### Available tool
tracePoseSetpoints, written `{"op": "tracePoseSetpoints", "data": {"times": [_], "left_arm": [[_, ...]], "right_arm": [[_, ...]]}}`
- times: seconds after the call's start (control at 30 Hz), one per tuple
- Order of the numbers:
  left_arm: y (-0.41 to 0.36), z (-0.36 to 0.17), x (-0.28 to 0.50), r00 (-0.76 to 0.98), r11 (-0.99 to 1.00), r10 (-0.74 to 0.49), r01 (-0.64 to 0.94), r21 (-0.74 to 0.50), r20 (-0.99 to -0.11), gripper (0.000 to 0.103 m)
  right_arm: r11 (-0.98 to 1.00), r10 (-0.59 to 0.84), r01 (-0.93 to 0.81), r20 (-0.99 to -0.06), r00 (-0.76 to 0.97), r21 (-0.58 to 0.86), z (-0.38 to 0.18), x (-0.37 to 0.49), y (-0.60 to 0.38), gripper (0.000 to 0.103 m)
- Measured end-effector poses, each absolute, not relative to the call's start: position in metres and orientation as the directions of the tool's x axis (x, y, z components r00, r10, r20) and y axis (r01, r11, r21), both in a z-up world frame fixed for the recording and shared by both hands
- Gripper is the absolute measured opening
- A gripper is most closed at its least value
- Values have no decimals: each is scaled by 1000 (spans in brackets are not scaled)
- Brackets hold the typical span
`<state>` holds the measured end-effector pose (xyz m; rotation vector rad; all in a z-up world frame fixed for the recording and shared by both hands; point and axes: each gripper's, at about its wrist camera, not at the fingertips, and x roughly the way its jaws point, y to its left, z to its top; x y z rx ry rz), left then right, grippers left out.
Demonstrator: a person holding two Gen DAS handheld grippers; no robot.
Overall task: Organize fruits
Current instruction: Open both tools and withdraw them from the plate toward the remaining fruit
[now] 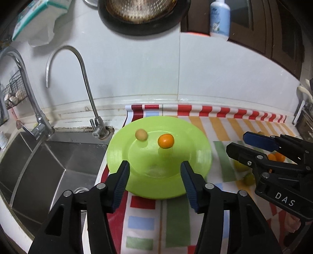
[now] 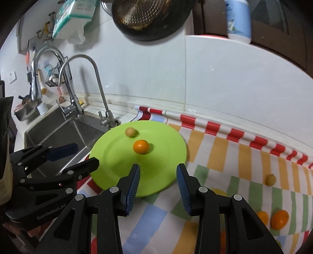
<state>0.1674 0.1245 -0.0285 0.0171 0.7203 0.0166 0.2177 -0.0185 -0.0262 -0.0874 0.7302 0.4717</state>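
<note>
A lime-green plate (image 1: 121,152) (image 2: 109,168) lies on a striped cloth beside the sink. On it rest an orange fruit (image 1: 165,141) (image 2: 140,147) and a small pale yellow-brown fruit (image 1: 141,134) (image 2: 130,132), a little apart. My left gripper (image 1: 155,164) (image 2: 86,153) hovers open over the plate's near rim with nothing between its fingers. My right gripper (image 2: 158,167) (image 1: 237,141) is open too and empty, over the plate's right side. Loose on the cloth to the right lie two orange fruits (image 2: 279,219) (image 1: 274,157), a pale one (image 2: 270,179) and a yellowish one (image 1: 249,178) partly hidden.
A steel sink (image 1: 49,166) sits left of the plate, with two curved faucets (image 1: 86,82) behind it. The striped cloth (image 2: 234,156) covers the counter up to the white wall. A dark pan (image 1: 142,17) and a blue-white bottle (image 1: 220,18) hang above.
</note>
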Motion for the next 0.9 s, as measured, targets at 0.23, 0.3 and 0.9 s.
{"op": "tracePoseSetpoints", "data": {"times": [0.23, 0.3, 0.9], "left_arm": [[107, -7, 137, 789, 1000, 5, 0, 8, -614, 67], [100, -1, 127, 801, 1000, -3, 13, 13, -599, 70], [40, 10, 85, 838, 988, -128, 153, 3, -530, 78]], "right_arm": [[918, 352, -389, -619, 703, 80, -6, 187, -48, 56], [924, 340, -374, -607, 719, 74, -1, 178, -56, 57], [974, 216, -217, -563, 798, 66, 19, 115, -129, 62]]}}
